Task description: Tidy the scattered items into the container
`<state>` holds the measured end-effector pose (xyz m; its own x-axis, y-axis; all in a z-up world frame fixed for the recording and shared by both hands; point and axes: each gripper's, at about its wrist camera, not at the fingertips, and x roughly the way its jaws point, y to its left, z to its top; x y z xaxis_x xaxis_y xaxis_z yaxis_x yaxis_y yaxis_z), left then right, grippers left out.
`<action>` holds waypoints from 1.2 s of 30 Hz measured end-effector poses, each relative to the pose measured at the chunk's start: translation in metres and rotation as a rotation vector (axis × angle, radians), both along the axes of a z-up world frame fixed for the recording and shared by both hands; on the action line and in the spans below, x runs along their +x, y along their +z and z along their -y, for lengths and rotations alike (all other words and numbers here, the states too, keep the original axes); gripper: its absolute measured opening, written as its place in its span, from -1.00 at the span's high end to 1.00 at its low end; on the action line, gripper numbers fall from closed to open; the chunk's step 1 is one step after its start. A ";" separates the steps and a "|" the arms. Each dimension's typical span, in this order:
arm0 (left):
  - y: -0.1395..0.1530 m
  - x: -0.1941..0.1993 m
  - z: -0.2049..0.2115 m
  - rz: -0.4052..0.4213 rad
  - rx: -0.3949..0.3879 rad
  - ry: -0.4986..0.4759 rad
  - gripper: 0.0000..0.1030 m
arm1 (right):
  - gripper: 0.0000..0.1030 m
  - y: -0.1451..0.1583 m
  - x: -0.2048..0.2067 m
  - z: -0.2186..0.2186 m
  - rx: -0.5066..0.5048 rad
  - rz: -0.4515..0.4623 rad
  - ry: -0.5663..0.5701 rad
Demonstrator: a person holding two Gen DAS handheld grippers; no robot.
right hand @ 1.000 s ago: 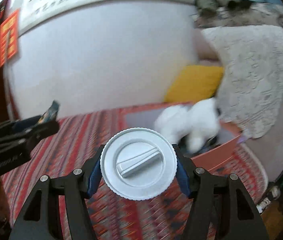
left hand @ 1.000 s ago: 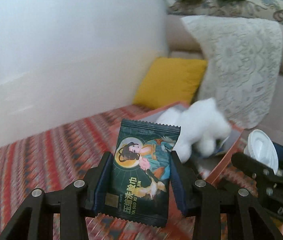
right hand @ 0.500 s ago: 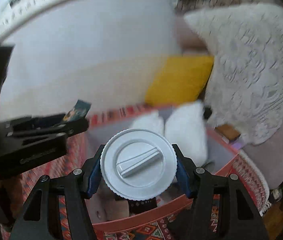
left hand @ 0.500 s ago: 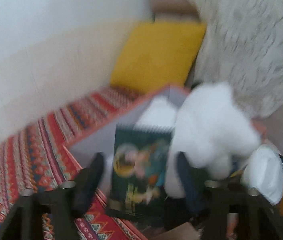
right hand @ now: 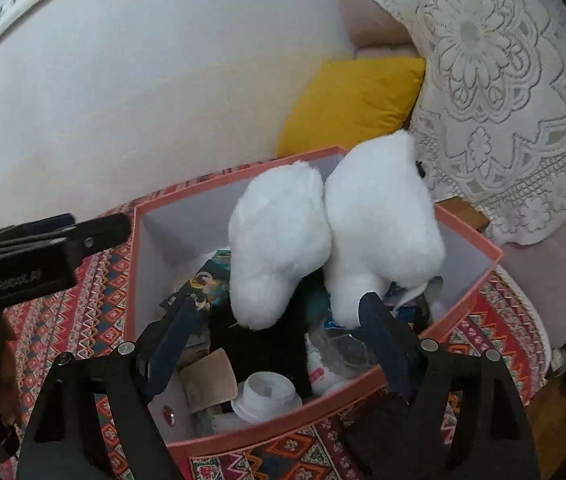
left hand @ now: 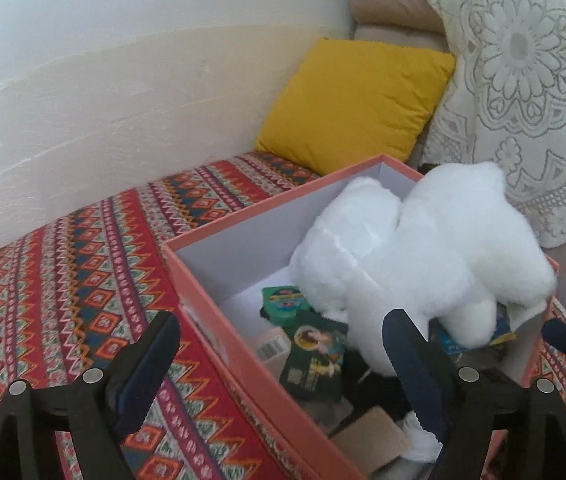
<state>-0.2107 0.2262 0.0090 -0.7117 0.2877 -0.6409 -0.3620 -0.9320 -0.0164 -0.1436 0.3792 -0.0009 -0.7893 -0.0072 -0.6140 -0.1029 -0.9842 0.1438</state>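
An orange box (left hand: 243, 360) with white inner walls stands on the patterned cover. In it a white plush toy (left hand: 423, 256) lies on top of smaller items. My left gripper (left hand: 283, 364) hangs over the box's near left wall, its jaws opening and gripping nothing. The dark green packet (left hand: 315, 352) lies loose in the box below it. My right gripper (right hand: 279, 344) is over the box's (right hand: 283, 428) front wall, jaws also opening and empty. The white ribbed lid (right hand: 265, 396) rests inside the box beneath it. The left gripper (right hand: 43, 248) shows at the left.
A yellow cushion (left hand: 355, 100) and a lace-covered sofa back (left hand: 523, 80) stand behind the box, against a pale wall. The red patterned cover (left hand: 63, 280) stretches to the left. A small green box (left hand: 285, 300) and a cardboard piece (left hand: 371, 436) also lie inside.
Both grippers moved forward and down over the box and opened. The left let go of the green packet and the right let go of the white lid; both now lie inside.
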 end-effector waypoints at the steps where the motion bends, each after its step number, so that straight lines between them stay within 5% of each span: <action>1: 0.002 0.009 0.002 -0.003 0.004 0.001 -0.71 | -0.68 0.004 0.003 0.001 0.001 -0.005 -0.002; 6: 0.014 0.061 0.016 -0.032 0.017 0.000 -0.83 | -0.71 0.024 0.033 0.016 0.035 -0.037 -0.025; 15: 0.050 0.163 0.061 -0.199 -0.079 0.099 -0.99 | -0.86 0.054 0.104 0.058 0.112 -0.081 -0.043; 28: 0.077 0.255 0.166 -0.242 0.007 0.243 -0.99 | -0.96 0.094 0.186 0.129 0.072 -0.144 0.021; 36: 0.075 0.294 0.221 -0.271 0.008 0.342 -0.99 | -0.99 0.091 0.219 0.180 0.099 -0.105 0.074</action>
